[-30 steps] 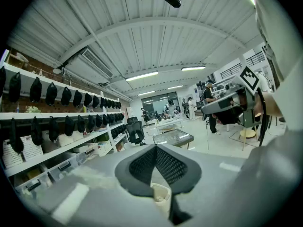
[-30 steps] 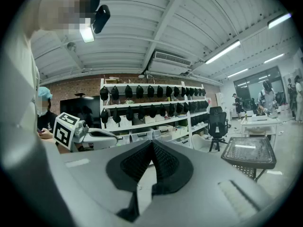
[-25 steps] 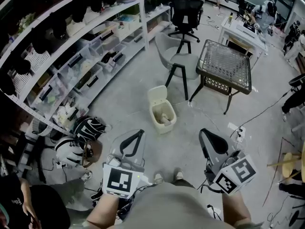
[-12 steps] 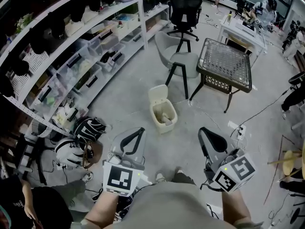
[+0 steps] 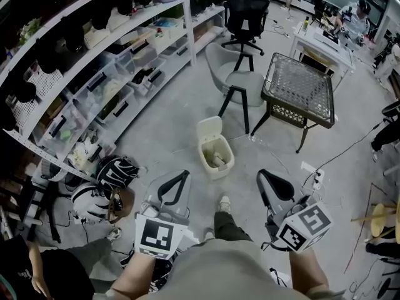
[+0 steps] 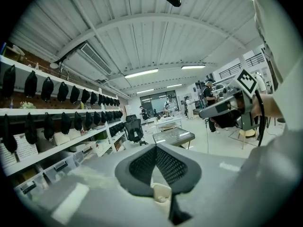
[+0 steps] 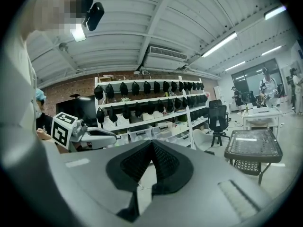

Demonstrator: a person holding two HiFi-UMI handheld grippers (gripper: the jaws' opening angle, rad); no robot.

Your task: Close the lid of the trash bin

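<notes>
Currently: trash bin (image 5: 214,155) on floor ahead, lid (image 5: 208,128) upright. My left gripper (image 5: 181,177) and right gripper (image 5: 264,175): jaws pressed together, empty (both well short). Closing entirely outstanding.

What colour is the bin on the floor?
Cream, lid and body alike. The bin shows best in the head view.

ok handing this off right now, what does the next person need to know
Left tongs: shut, empty, held short of the bin.
Right tongs: shut, empty, likewise.
Trash bin: on the floor ahead, between the two tongs in the head view. Its lid stands upright, open, at the far side.
Done: nothing on the lid yet.
Left: reach in and tip the lid down until it shuts.
</notes>
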